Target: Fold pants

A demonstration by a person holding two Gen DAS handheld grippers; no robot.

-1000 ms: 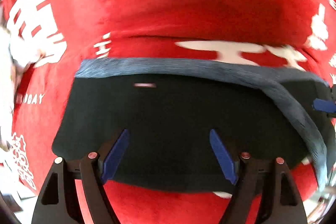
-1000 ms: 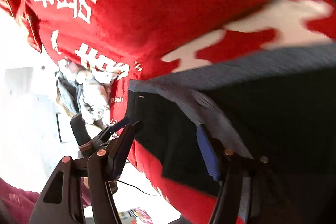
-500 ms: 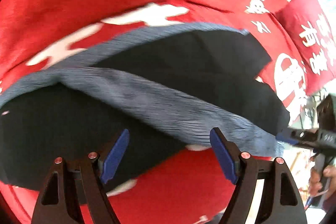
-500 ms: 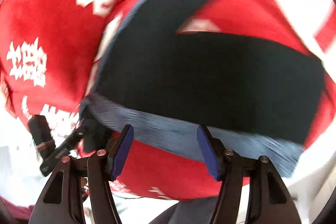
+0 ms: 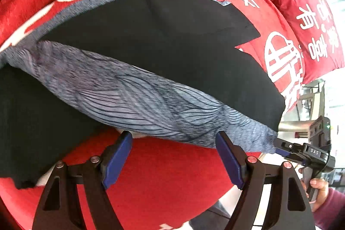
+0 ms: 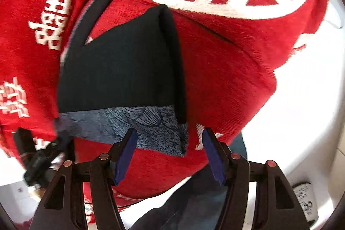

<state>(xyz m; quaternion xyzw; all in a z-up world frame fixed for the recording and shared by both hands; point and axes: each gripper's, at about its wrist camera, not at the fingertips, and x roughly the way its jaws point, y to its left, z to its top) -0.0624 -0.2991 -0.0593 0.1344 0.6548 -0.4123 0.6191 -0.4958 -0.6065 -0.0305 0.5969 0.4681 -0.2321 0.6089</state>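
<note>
The left gripper is seen with its two blue-padded fingers spread apart, nothing between them, poised just above the near edge of one pair of black pants with a grey line-patterned waistband. The right gripper is likewise held wide apart and empty, just before the waistband corner. In the left wrist view the right gripper appears at the right, its tips at the waistband's end; whether fabric is pinched there cannot be told. The pants are laid partly folded on one red plush cover printed with white characters. One red cushion with white characters is seen beyond, at the right.
</note>
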